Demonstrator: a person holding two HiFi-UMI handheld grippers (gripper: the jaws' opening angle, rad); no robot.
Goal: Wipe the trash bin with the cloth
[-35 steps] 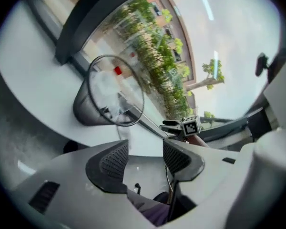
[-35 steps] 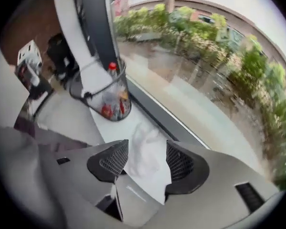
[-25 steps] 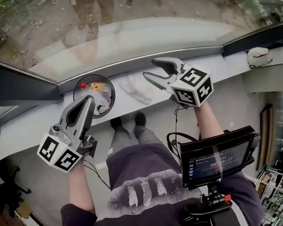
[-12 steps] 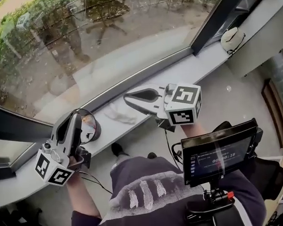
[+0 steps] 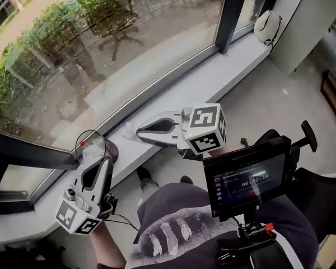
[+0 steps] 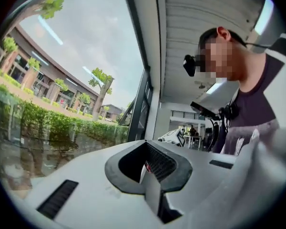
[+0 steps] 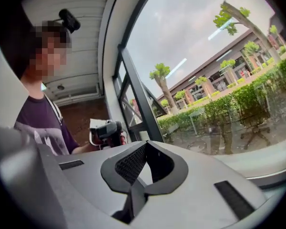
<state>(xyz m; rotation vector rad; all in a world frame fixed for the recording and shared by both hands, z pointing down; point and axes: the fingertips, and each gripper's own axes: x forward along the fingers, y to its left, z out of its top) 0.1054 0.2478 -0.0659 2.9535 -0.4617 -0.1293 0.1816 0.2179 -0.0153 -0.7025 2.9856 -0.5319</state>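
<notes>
The small round trash bin (image 5: pixel 93 144), holding some rubbish, stands on the white window sill (image 5: pixel 213 77). My left gripper (image 5: pixel 106 161) is shut and empty, its tips just in front of the bin and hiding part of it. A pale crumpled cloth (image 5: pixel 125 129) lies on the sill to the right of the bin. My right gripper (image 5: pixel 139 132) points left with its tips at the cloth's edge, shut with nothing between the jaws. In the left gripper view the jaws (image 6: pixel 146 144) are shut and point up and away from the sill. The right gripper view also shows shut jaws (image 7: pixel 147 144).
A white rounded object (image 5: pixel 267 26) rests on the sill at the far right, beside a dark window post (image 5: pixel 233 10). A monitor (image 5: pixel 246 178) is mounted at the person's chest. The person's shoes (image 5: pixel 144 176) stand on the grey floor below the sill.
The right gripper's jaws have gone from open to shut, and it has swung to point left near the cloth. The head view has turned; the left gripper now sits lower, in front of the bin.
</notes>
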